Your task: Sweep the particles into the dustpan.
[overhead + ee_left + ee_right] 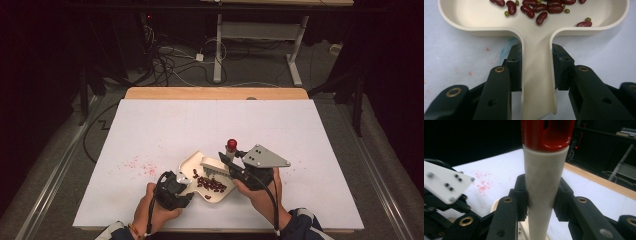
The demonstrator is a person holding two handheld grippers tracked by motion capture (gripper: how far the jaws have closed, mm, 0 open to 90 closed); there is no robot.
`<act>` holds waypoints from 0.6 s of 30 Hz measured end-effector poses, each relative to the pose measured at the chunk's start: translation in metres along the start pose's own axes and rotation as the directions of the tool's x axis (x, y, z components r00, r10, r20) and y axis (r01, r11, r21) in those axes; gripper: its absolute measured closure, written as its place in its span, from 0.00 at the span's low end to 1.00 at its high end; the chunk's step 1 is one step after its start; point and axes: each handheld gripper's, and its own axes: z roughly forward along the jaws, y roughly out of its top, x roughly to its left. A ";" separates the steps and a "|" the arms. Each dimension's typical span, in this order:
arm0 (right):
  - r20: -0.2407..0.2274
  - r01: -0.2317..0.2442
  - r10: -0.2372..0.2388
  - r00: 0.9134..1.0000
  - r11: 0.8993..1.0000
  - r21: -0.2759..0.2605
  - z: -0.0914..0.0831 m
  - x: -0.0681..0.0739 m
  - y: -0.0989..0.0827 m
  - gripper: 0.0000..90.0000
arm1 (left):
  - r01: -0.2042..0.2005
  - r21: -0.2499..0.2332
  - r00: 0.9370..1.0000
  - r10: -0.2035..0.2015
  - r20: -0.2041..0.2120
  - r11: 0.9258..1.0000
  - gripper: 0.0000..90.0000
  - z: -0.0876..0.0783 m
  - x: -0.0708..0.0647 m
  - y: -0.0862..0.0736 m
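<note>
A cream scoop tray (191, 160) lies on the white table near the front edge, with dark red beans (211, 184) and a few small green ones (506, 13) scattered in it. My left gripper (536, 48) is shut on the tray's flat handle (537, 75), one pad on each side edge. My right gripper (542, 181) is shut on the white handle of a brush (544, 170) with a red cap (546, 132). In the high view the brush (215, 168) stands upright with its bristled head in the tray, just behind the beans, and the right gripper (231, 165) holds it from the right.
Red specks stain the white table top (142, 166) left of the tray. The left gripper's pale plate (444, 183) is close on the left of the right gripper view. A wooden table edge (215, 93) runs along the far side, with cables and desk legs on the floor beyond.
</note>
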 end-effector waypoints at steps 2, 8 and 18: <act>-0.011 -0.008 0.008 1.000 1.000 -0.003 -0.001 0.000 0.001 0.78 | 0.000 0.000 1.000 0.000 0.001 1.000 0.70 0.000 0.000 0.000; -0.003 -0.034 0.034 0.999 0.998 -0.048 -0.015 -0.009 0.009 0.78 | 0.001 -0.001 1.000 -0.001 0.003 1.000 0.70 0.000 0.000 0.000; 0.103 0.009 -0.003 0.995 0.999 -0.053 -0.026 -0.032 0.008 0.78 | 0.003 -0.002 1.000 -0.003 0.005 1.000 0.70 0.000 0.001 0.000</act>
